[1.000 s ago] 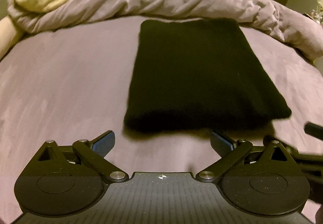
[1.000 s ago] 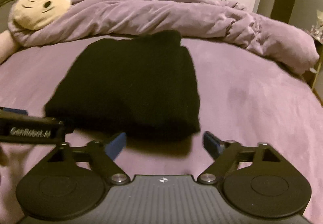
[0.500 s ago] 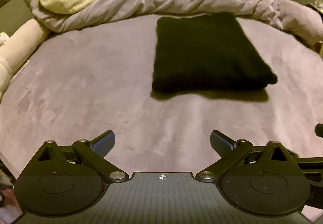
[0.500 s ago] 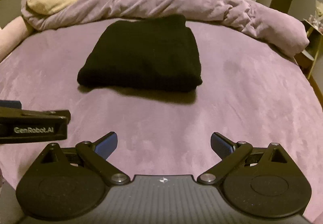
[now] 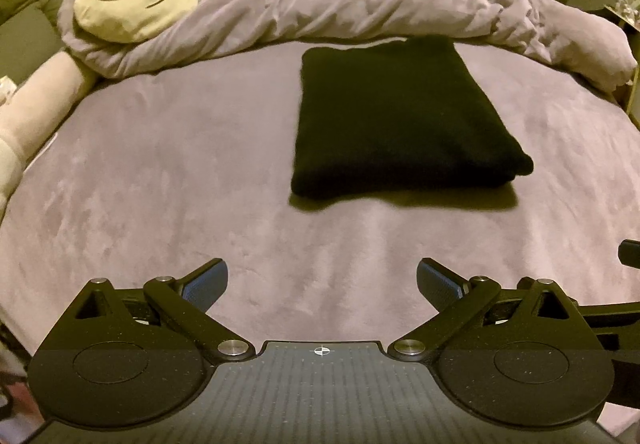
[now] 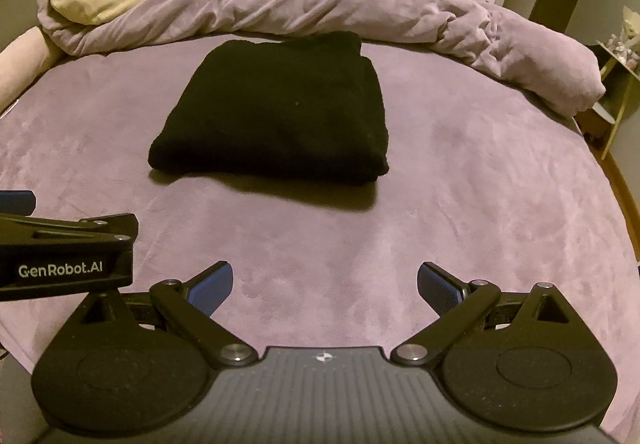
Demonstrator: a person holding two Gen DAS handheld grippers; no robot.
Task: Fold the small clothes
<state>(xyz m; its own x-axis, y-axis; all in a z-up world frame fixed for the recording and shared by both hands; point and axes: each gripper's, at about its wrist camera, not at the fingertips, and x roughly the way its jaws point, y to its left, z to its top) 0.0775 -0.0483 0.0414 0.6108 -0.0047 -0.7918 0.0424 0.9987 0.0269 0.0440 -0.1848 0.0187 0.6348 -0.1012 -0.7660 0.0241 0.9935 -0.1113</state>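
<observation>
Tools (image 5: 322,280) withdrawn — garment (image 5: 400,116) well ahead

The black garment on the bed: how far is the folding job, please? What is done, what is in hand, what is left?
Done: the black garment lies folded into a neat, thick rectangle on the purple bed cover. In hand: nothing; the left gripper and the right gripper are both open and empty, apart from the garment. Left: no other loose clothes show in either view, so the folding looks finished here.
</observation>
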